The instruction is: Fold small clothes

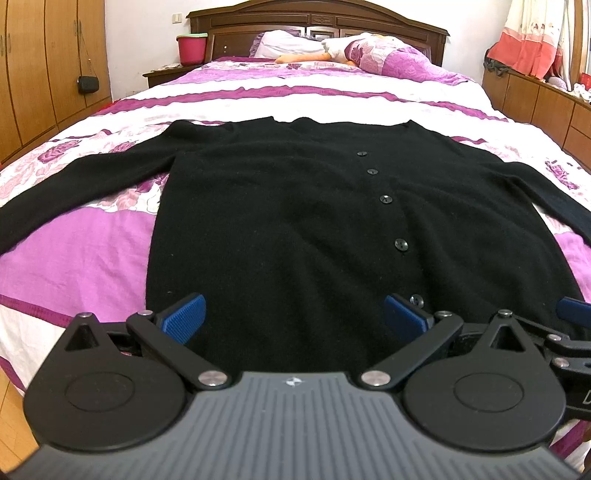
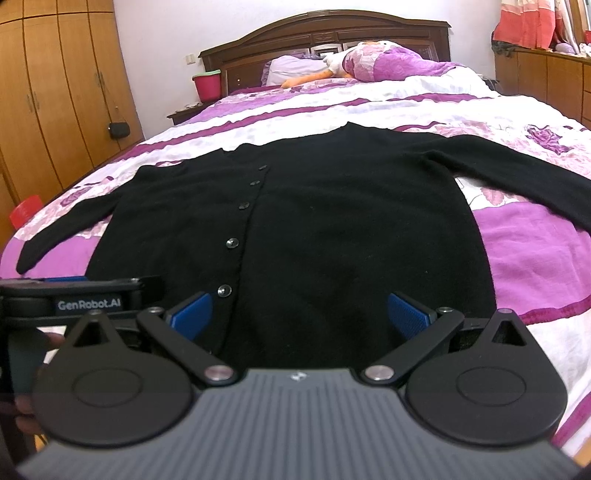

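Note:
A black buttoned cardigan (image 1: 280, 206) lies flat on the bed, front up, both sleeves spread out to the sides; the right wrist view shows the same cardigan (image 2: 332, 229). My left gripper (image 1: 294, 314) hovers open over the hem, left of the button row, nothing between its blue pads (image 1: 184, 317). My right gripper (image 2: 301, 315) is open too, over the hem right of the buttons. The two grippers sit side by side: the right one's edge (image 1: 569, 332) shows in the left wrist view, and the left one's body (image 2: 74, 299) in the right wrist view.
The bed has a pink, purple and white floral cover (image 1: 92, 251) with pillows (image 1: 288, 44) and a dark wooden headboard (image 1: 317, 18) at the far end. Wooden wardrobes (image 1: 40, 70) stand left, a nightstand with a red bucket (image 1: 191, 47), and low cabinets (image 1: 535, 99) right.

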Demonstrator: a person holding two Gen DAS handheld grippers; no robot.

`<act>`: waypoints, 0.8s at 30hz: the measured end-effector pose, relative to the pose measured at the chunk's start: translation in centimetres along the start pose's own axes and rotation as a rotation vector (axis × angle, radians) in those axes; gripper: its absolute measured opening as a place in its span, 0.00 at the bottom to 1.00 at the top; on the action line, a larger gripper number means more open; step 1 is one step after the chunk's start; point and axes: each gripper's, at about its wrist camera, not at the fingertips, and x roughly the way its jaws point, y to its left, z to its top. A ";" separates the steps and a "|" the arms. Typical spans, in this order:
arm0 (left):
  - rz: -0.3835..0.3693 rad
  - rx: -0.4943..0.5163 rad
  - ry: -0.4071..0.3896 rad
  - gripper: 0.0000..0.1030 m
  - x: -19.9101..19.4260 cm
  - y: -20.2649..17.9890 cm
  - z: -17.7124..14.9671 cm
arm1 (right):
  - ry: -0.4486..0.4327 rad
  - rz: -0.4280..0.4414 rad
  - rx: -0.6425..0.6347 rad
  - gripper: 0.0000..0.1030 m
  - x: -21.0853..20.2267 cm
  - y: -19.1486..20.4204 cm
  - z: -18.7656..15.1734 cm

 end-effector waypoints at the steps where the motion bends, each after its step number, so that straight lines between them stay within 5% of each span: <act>1: -0.001 -0.001 -0.001 1.00 0.0 0.0 0.0 | 0.000 0.001 -0.001 1.00 0.0 0.0 0.0; 24: -0.002 -0.003 0.001 1.00 -0.1 0.1 0.0 | 0.000 0.003 -0.003 1.00 -0.1 0.2 0.0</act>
